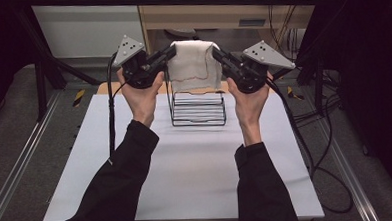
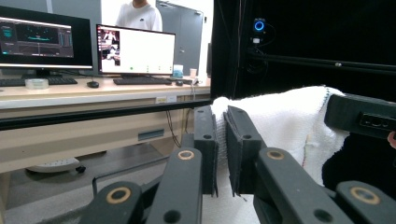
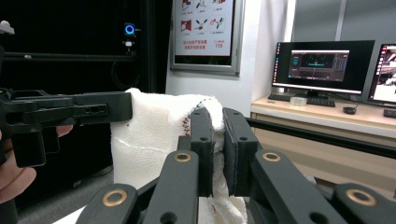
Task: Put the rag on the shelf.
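A white towel (image 1: 194, 65) with a red stitched line hangs spread between my two grippers, above a black wire rack (image 1: 198, 108) on the white table. My left gripper (image 1: 170, 52) is shut on the towel's top left corner; in the left gripper view the cloth (image 2: 289, 116) is pinched between the jaws at the left gripper (image 2: 222, 140). My right gripper (image 1: 216, 55) is shut on the top right corner; in the right gripper view the towel (image 3: 154, 135) runs from the right gripper (image 3: 218, 140) across to the other gripper's jaw at the left.
The white table top (image 1: 196, 165) lies under both forearms. A desk with monitors (image 2: 135, 49) stands beyond the table. Black frame bars (image 1: 179, 0) and cables (image 1: 310, 145) ring the work area.
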Tool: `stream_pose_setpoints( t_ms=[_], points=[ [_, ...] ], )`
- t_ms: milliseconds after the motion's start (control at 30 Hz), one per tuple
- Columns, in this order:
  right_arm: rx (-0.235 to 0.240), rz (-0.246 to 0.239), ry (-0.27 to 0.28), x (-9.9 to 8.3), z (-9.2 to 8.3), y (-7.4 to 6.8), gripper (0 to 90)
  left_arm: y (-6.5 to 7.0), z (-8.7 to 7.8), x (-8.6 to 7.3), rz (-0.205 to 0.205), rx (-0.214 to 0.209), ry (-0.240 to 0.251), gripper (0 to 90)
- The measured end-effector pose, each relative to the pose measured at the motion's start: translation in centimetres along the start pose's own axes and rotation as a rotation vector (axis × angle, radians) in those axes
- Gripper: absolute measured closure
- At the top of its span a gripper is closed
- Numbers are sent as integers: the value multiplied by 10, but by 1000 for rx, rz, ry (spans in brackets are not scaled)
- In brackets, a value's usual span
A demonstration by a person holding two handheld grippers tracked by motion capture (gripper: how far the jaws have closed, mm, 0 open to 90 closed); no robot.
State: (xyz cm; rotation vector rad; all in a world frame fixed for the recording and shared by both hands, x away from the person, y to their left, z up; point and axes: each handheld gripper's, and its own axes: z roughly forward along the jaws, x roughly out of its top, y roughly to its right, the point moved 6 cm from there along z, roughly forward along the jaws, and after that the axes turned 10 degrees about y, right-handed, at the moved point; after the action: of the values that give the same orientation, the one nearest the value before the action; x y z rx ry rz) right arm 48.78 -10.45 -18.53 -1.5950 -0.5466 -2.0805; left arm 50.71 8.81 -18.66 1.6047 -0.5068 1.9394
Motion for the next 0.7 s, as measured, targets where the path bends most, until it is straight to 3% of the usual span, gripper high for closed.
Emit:
stream_pose_setpoints(
  t_ms=[333, 700],
  points=[
    [-11, -8, 14, 13, 12, 8, 840, -4, 12, 14, 24, 3, 8, 832],
    [-14, -5, 25, 17, 28, 14, 840, -14, 25, 22, 23, 18, 15, 832]
  ],
)
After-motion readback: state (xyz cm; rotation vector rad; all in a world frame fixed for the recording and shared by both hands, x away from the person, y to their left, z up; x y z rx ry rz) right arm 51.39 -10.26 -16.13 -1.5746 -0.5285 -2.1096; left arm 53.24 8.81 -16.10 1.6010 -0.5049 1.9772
